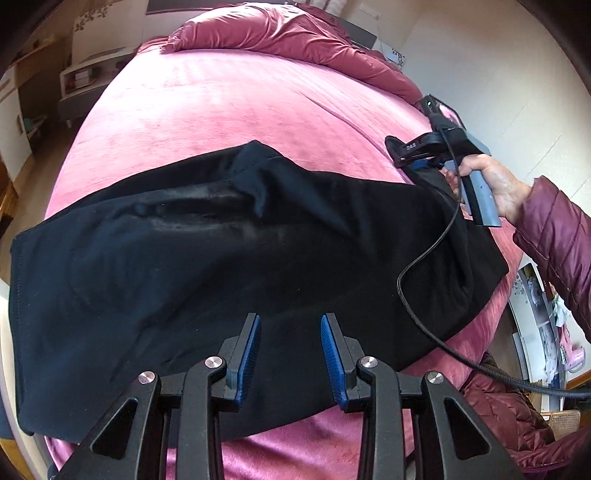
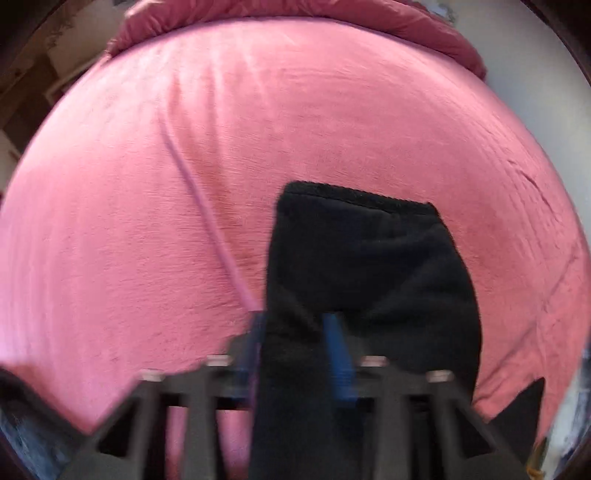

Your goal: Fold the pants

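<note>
Black pants (image 1: 221, 258) lie spread across a pink bed (image 1: 221, 103), with a hem at the left edge. My left gripper (image 1: 291, 325) is open just above the near part of the cloth and holds nothing. My right gripper (image 1: 413, 155) is at the pants' right end, held by a hand in a maroon sleeve. In the blurred right wrist view the black cloth (image 2: 369, 266) hangs between and over its blue pads, so the right gripper (image 2: 295, 325) looks shut on the pants, with the cloth's end raised.
A bunched maroon duvet (image 1: 295, 33) lies at the head of the bed. A black cable (image 1: 424, 258) runs from the right gripper across the pants. White shelves (image 1: 85, 77) stand far left, a wall right.
</note>
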### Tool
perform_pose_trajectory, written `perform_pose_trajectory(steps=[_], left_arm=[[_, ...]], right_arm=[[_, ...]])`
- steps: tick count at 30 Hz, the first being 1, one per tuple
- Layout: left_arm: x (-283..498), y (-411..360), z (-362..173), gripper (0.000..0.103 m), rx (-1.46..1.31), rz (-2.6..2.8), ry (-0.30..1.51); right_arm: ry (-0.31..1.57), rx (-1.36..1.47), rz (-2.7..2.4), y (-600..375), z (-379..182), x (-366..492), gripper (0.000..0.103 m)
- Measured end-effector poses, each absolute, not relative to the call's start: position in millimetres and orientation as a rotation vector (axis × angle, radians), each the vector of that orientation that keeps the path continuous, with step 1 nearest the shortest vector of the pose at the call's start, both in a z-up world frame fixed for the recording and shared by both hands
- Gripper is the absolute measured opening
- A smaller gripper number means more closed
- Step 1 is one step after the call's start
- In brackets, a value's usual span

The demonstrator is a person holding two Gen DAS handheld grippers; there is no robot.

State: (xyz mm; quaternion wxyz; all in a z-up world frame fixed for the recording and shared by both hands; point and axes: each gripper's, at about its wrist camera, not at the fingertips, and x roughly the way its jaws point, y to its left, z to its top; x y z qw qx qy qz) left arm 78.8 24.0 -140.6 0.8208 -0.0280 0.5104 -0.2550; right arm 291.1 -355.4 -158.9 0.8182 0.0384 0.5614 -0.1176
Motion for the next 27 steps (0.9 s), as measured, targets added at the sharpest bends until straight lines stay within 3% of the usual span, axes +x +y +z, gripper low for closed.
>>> perform_pose_trajectory(steps=[10, 15, 20, 27], left_arm=[[82.3, 3.1, -145.8, 0.034, -0.024, -0.582, 1.092], [77.2, -17.1, -148.6, 0.034, 0.013, -0.618, 1.086], [66.2, -34.4, -144.2, 0.034, 0.066, -0.66, 1.075], [60.6, -62.5, -148.4, 0.034, 0.136, -0.691, 1.105]], right_arm=[[0.85, 0.364, -0.227, -420.3, -55.1, 157.9, 0.005], [0.716, 0.584, -0.284, -487.8, -36.0, 66.1, 0.005], [0.69, 0.77, -0.383, -535.3, -81.2, -20.9, 0.005], [0.768, 0.983, -0.471, -571.3, -182.1, -62.7, 0.005]])
